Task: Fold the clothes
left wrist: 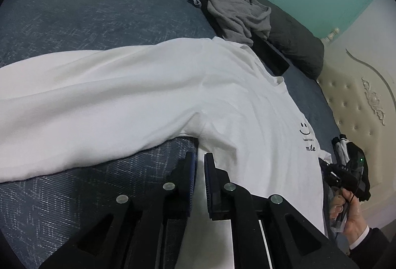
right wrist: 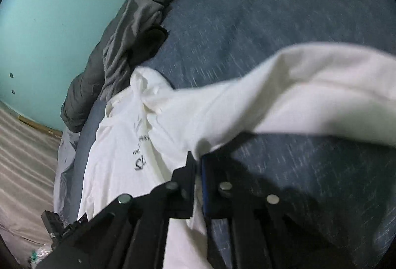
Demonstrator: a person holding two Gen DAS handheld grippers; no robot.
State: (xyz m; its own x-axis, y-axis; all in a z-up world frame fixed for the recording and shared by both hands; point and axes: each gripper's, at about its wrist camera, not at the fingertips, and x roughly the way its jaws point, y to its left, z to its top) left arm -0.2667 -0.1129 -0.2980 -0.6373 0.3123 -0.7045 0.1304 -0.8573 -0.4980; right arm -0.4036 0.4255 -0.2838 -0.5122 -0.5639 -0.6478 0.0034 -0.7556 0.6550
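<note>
Both tongs are nearly closed on the white T-shirt (left wrist: 153,95), spread across the blue bedspread (left wrist: 86,11): the left gripper (left wrist: 201,160) by the underarm seam, the right gripper (right wrist: 198,160) pinching an edge. Cloth should be kept taut and carried evenly toward twelve o'clock, short of the grey garment (left wrist: 237,14).

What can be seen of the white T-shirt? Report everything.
The white T-shirt is soft, cotton-like knit with a small black smiley face and lettering on the chest. It lies mostly spread, wrinkled, across the blue patterned bedspread, its collar toward a crumpled grey garment. The left gripper is shut on cloth near a sleeve seam; the right gripper is shut on another part of it, and a band of fabric there hangs lifted and blurred above the bed.
</note>
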